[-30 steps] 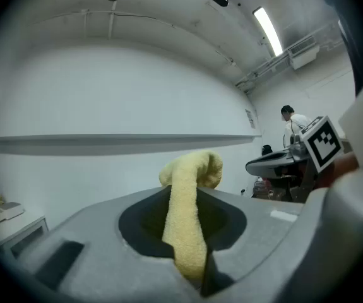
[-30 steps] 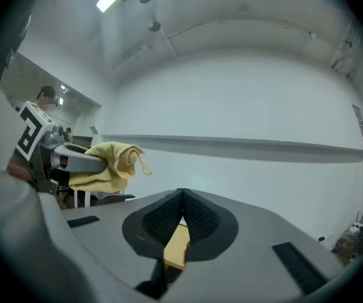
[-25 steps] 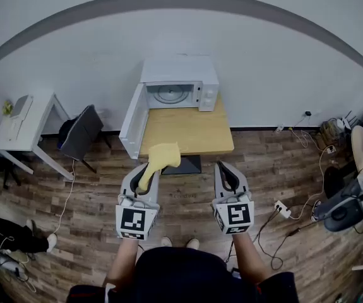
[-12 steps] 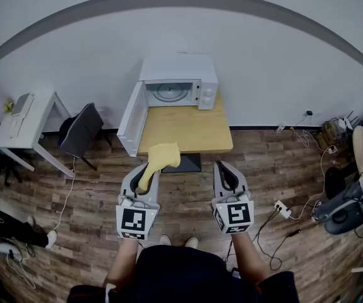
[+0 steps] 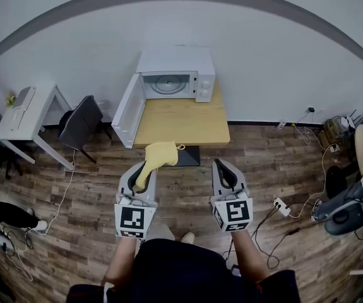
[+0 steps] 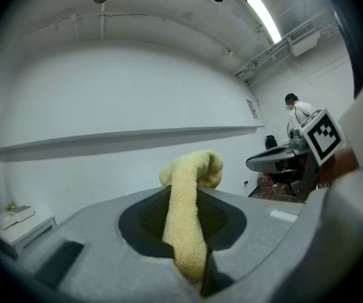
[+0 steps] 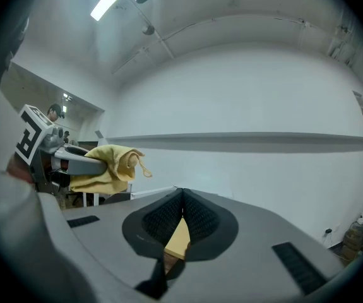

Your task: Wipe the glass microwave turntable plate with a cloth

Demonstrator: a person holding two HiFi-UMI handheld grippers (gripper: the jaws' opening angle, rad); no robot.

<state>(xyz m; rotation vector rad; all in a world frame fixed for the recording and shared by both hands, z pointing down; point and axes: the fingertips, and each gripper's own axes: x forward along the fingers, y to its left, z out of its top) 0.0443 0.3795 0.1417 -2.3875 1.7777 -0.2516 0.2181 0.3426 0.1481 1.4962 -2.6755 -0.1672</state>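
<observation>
A white microwave [image 5: 176, 74] stands at the back of a wooden table [image 5: 181, 122], its door [image 5: 125, 117] swung open to the left. Inside lies the round glass turntable plate [image 5: 168, 84]. My left gripper [image 5: 144, 165] is shut on a yellow cloth [image 5: 160, 154], which bunches out past the jaw tips just short of the table's front edge. In the left gripper view the cloth [image 6: 187, 213] runs up between the closed jaws. My right gripper [image 5: 221, 165] hangs level beside it, shut, with nothing in it. Its jaws meet in the right gripper view [image 7: 182, 193].
A white side table [image 5: 26, 115] and a dark chair [image 5: 80, 128] stand left of the wooden table. Cables and a power strip [image 5: 282, 208] lie on the wood floor at the right. A black object [image 5: 189, 158] sits under the table's front edge.
The table and microwave have shifted slightly up and left in the head view. Both grippers keep the same pose side by side, the cloth still in the left one.
</observation>
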